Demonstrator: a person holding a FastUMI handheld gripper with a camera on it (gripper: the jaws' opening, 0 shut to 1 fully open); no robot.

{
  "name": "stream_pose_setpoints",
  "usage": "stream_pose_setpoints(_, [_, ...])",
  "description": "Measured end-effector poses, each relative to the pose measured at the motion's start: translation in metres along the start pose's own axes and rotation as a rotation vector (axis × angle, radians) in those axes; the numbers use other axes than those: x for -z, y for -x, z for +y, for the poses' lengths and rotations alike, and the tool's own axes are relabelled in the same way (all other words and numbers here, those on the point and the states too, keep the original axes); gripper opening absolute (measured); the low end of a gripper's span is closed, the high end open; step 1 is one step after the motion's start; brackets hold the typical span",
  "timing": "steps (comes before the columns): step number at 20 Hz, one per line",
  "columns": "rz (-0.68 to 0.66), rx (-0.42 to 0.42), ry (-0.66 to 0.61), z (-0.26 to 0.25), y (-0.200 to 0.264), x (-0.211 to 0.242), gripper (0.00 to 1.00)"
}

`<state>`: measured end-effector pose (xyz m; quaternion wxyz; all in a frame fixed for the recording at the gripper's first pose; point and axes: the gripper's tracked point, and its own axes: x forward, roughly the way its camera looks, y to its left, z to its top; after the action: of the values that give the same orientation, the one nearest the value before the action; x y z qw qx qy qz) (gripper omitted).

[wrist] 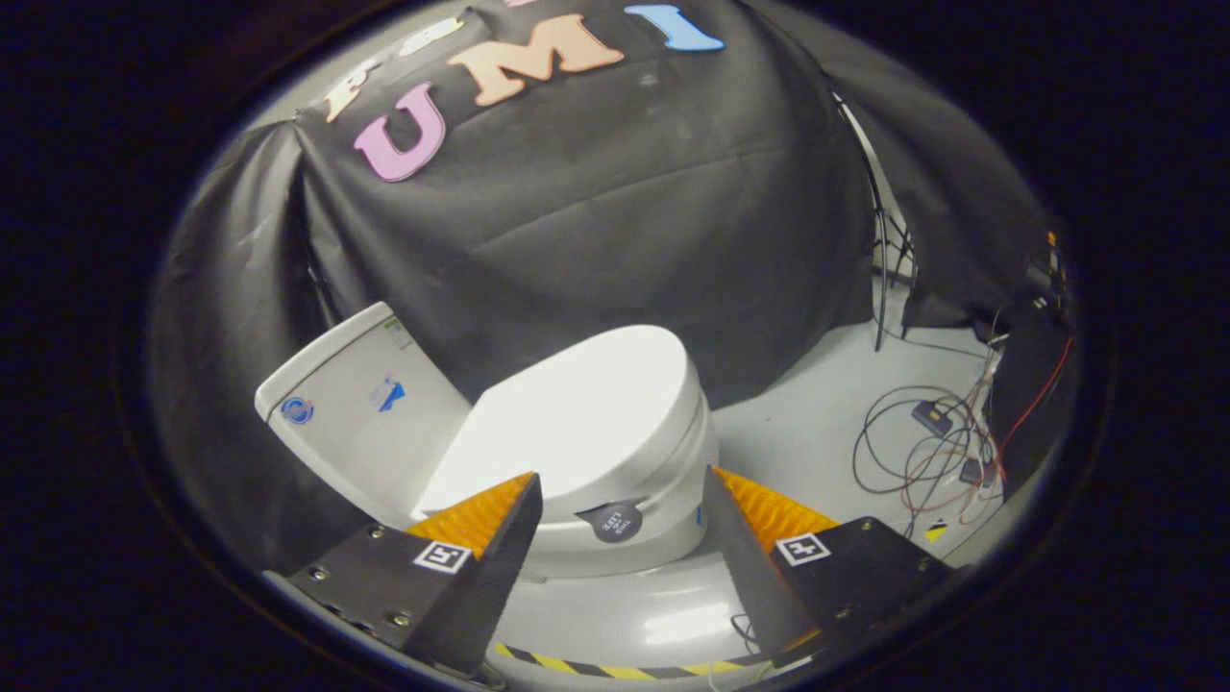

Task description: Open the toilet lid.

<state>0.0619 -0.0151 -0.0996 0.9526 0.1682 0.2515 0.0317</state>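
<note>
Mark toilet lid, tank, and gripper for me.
toilet lid (586,413): gripper view, middle of its closed top, just beyond the fingers.
tank (356,423): gripper view, flat side with stickers.
gripper (623,500): gripper view, midway between the open fingers' tips, holding nothing.

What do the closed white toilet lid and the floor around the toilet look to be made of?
Closed white toilet lid: probably glossy moulded plastic, smooth with a bright glare; ceramic cannot be excluded. Pale grey floor: smooth, hard, faintly shiny, maybe painted or vinyl. The open gripper hangs just short of the lid's front edge, touching nothing.
</note>
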Motion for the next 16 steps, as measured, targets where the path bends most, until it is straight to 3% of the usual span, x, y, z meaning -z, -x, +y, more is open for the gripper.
stream_pose_setpoints(8, [0.180, 0.075, -0.287, -0.028, -0.048, 0.059, 0.99])
stream_pose_setpoints(11, [0.237, 0.083, -0.530, -0.025, -0.061, 0.072, 0.99])
stream_pose_setpoints(13, [0.241, 0.030, -0.667, -0.013, -0.069, 0.074, 0.99])
stream_pose_setpoints(16, [0.236, -0.017, -0.735, -0.001, -0.077, 0.074, 0.99])
